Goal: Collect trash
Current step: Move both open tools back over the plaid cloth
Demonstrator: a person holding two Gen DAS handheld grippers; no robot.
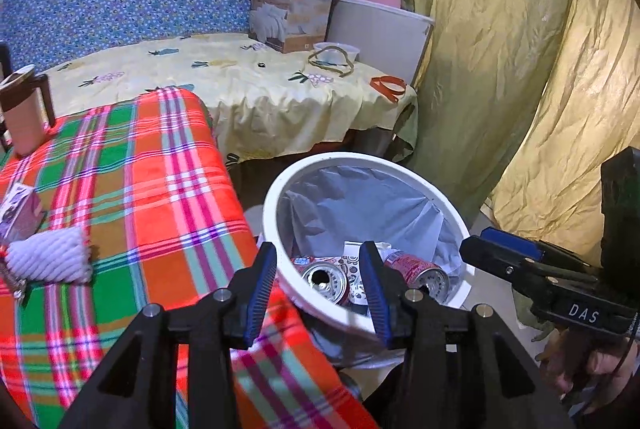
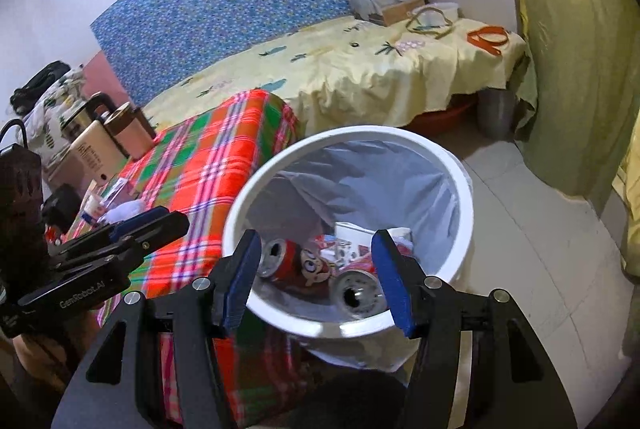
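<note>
From the left wrist view, the left gripper [image 1: 318,279] is seen above the near rim of the white bin [image 1: 276,197], its jaws standing about half apart with nothing between the blue pads. Below them, inside the grey liner [image 1: 360,197], 2 drink cans [image 1: 326,281] and some printed wrappers [image 1: 354,283] are lying at the bottom, so the trash dropped so far is judged to be in the bin. On the plaid blanket [image 1: 160,189] to the left, a small carton [image 1: 20,213] and a white knitted cloth [image 1: 52,257] are seen near the edge; whether either counts as trash cannot be told. The right gripper [image 1: 480,245] is seen at the right, held by a hand [image 1: 588,361].

From the right wrist view, the right gripper [image 2: 318,279] is also held over the bin's near rim [image 2: 320,329], jaws well apart and empty, with the cans [image 2: 280,261] visible beneath. The left gripper [image 2: 160,225] is seen at the left above the blanket [image 2: 208,165].

The step in hand is judged to be the release and pull-back. It is best done by lifting both grippers clear of the rim before swinging sideways, so the light bin is not knocked or tipped, and by keeping the jaws parted so the liner is not snagged
</note>
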